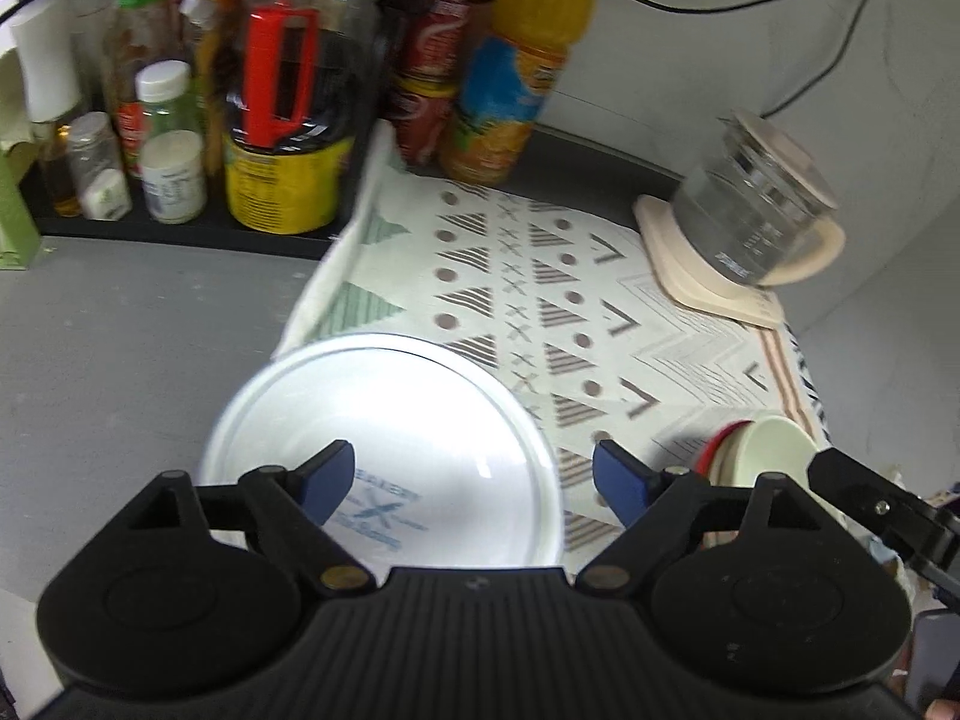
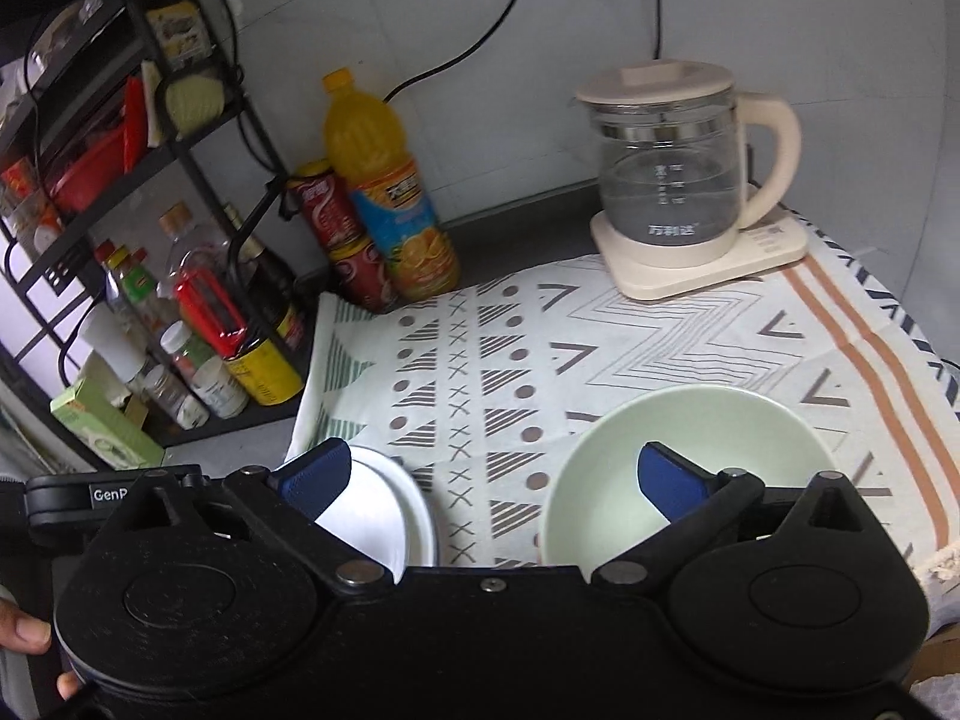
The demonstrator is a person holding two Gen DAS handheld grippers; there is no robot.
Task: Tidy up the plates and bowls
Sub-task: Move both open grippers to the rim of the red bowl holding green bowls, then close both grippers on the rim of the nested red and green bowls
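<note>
White round ceramic plate [image 1: 384,450] at cloth's left edge under open left tool [image 1: 474,480]; pale-green bowl [image 2: 690,468] beneath open right tool [image 2: 492,474].

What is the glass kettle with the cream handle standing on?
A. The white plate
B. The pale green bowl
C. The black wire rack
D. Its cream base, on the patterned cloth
D: the glass kettle stands on its cream base, which rests on the back part of the patterned cloth, apart from the rack and dishes.
</note>
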